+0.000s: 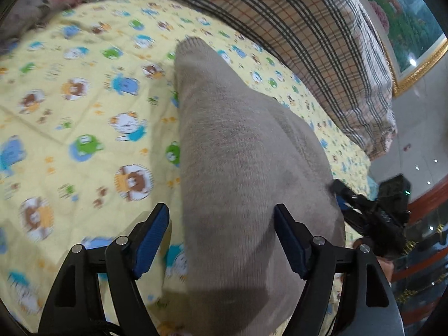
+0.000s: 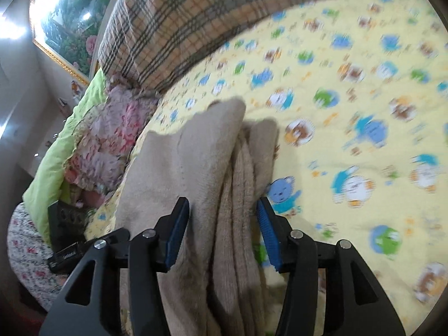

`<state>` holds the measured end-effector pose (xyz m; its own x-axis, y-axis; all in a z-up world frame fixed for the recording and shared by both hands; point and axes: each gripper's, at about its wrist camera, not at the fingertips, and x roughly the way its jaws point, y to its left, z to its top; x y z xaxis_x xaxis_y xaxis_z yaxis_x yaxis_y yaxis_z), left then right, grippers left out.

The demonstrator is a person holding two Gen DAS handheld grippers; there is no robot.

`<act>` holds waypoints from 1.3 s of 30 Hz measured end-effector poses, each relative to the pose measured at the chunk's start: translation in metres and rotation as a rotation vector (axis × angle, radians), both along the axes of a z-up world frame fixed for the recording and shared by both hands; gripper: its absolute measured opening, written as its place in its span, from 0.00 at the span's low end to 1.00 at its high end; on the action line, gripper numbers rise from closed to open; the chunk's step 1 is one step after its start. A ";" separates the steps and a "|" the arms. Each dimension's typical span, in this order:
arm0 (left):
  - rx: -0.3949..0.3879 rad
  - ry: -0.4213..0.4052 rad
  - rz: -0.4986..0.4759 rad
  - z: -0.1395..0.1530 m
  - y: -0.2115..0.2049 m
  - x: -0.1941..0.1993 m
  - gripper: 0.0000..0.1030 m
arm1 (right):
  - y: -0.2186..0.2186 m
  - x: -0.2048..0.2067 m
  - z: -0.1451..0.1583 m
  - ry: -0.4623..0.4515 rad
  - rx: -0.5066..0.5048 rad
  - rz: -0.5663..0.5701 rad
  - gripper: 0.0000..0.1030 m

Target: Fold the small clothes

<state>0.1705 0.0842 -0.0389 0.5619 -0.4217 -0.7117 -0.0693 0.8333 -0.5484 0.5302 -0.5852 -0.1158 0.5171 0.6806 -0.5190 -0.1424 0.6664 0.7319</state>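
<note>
A beige knit garment (image 1: 238, 151) lies on the yellow cartoon-print bedsheet (image 1: 84, 106). In the left wrist view it runs from between my fingers away to a rounded far end. My left gripper (image 1: 221, 240) is open, its blue pads on either side of the cloth. In the right wrist view the garment (image 2: 207, 162) shows several folded layers bunched between the fingers. My right gripper (image 2: 222, 235) is open over it, pads apart and not pinching. The right gripper also shows in the left wrist view (image 1: 372, 210) at the garment's right edge.
A plaid quilt (image 1: 308, 36) is piled along the far side of the bed. A floral pillow and a green blanket (image 2: 106, 140) lie at the left in the right wrist view. A framed painting (image 1: 406, 19) hangs on the wall.
</note>
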 end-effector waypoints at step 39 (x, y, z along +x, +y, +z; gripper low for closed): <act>0.371 0.032 0.036 0.007 -0.019 -0.099 0.87 | 0.024 -0.124 0.011 -0.086 -0.249 -0.010 0.03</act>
